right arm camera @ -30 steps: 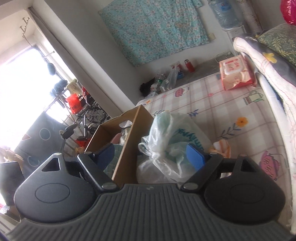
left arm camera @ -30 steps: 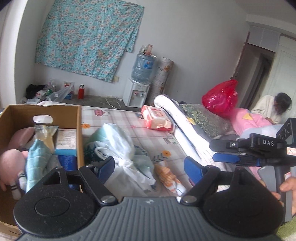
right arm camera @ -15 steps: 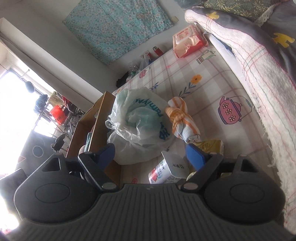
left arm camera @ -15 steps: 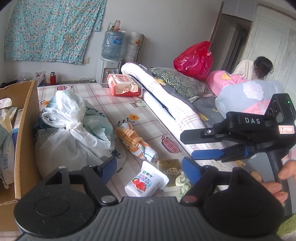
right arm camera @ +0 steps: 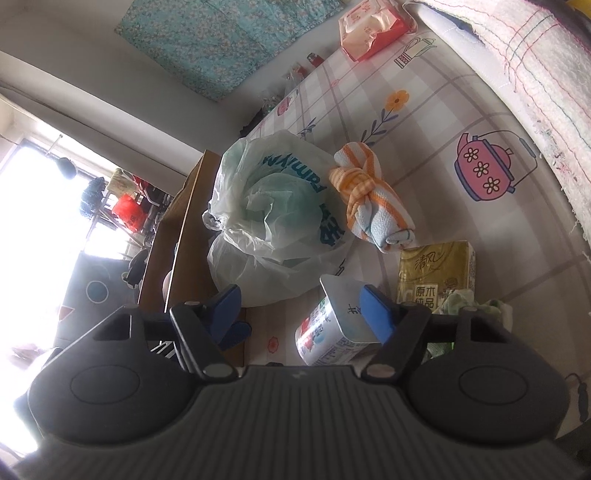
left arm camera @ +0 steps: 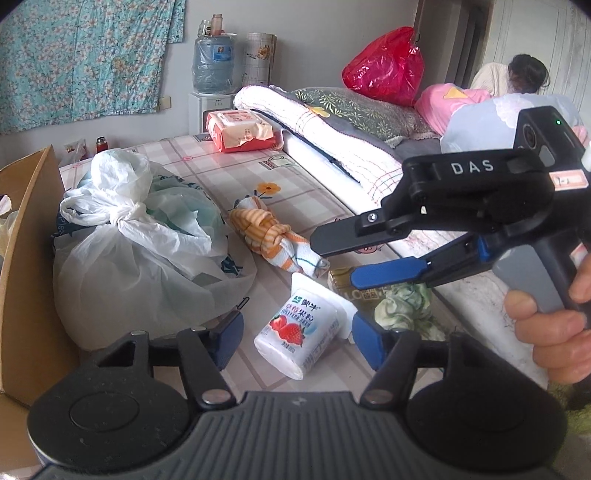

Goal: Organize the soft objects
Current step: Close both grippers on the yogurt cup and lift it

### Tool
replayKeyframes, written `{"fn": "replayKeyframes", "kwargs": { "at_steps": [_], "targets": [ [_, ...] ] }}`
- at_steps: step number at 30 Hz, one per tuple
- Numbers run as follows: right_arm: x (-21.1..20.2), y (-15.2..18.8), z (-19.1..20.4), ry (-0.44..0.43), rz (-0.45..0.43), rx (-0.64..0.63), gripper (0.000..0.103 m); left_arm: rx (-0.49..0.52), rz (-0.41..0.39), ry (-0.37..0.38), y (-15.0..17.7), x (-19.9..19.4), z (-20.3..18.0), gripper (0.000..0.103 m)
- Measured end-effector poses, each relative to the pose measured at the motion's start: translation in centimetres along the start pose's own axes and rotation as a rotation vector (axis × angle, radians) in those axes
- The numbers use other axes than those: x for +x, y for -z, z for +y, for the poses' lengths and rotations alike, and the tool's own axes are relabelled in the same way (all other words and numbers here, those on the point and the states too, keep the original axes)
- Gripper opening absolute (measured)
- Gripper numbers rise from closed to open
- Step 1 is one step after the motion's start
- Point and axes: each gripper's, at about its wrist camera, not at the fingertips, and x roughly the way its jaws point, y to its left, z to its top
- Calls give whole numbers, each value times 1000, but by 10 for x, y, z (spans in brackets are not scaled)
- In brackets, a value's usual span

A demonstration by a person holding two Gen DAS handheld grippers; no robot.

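A knotted orange-striped towel [left arm camera: 275, 236] [right arm camera: 373, 195] lies on the checked bed sheet [left arm camera: 236, 173]. A tied white plastic bag [left arm camera: 147, 236] [right arm camera: 277, 218] sits left of it, against a cardboard box [left arm camera: 22, 266] [right arm camera: 177, 236]. A strawberry yogurt cup [left arm camera: 299, 328] [right arm camera: 332, 332] lies on its side in front. A gold tissue pack [right arm camera: 436, 273] and a crumpled green cloth [left arm camera: 402, 306] lie to its right. My left gripper [left arm camera: 295, 332] is open above the cup. My right gripper [right arm camera: 299, 306] [left arm camera: 332, 262] is open, above the tissue pack and towel end.
A rolled white blanket [left arm camera: 321, 125] and pillows run along the right side of the bed. A wet-wipes pack [left arm camera: 240, 129] [right arm camera: 373, 26] lies at the far end. A red bag [left arm camera: 384, 66] sits on the pillows. A person [left arm camera: 524, 74] sits at the back right.
Both grippers have swung right and down from the box toward the items on the sheet. The cup, tissue pack and green cloth came into view. Both stay open.
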Motion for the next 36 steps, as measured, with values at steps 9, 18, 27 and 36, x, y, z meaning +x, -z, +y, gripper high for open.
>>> {"fn": "replayKeyframes", "kwargs": {
  "at_steps": [9,18,27,36],
  "targets": [
    [20,-6,-11,-12,41,21,52,2,66,3,8,24,2,45],
    [34,-10,-14,11,72,17,49,-6,57,-5,9,28,5,42],
    [39,-8,-6,28,92,-2,50,8,48,-2,11,27,4,44],
    [35,-5,7,24,88,-21,51,-2,51,3,14,25,9,49]
  ]
}}
